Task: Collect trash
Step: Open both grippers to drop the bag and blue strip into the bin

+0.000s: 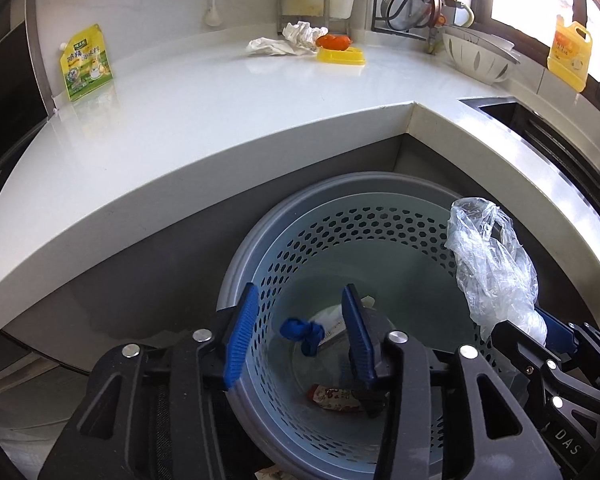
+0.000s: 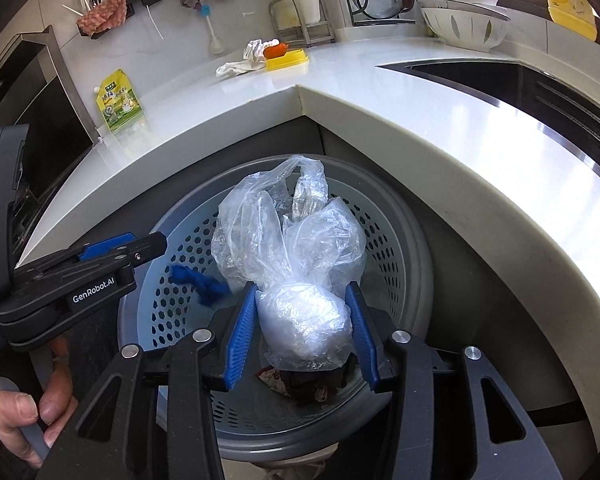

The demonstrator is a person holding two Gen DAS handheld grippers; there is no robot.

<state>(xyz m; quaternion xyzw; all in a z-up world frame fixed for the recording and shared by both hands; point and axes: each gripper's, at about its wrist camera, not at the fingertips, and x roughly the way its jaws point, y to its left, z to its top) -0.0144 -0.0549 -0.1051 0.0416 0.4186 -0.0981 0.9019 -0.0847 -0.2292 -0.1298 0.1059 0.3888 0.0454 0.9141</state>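
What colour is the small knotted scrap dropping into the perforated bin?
Deep blue: the small knotted fabric scrap, clearest in the left wrist view, between the open left gripper.

We see a pale blue bin (image 1: 340,240) with a grey rim and rows of little holes. A dark blue scrap (image 1: 302,332) shows inside it. The plastic bag (image 2: 296,264) is clear and shiny. Our grippers are black with bright blue pads (image 1: 242,336). The counter (image 1: 204,120) is white. On it stands a yellow and green pouch (image 1: 86,64).
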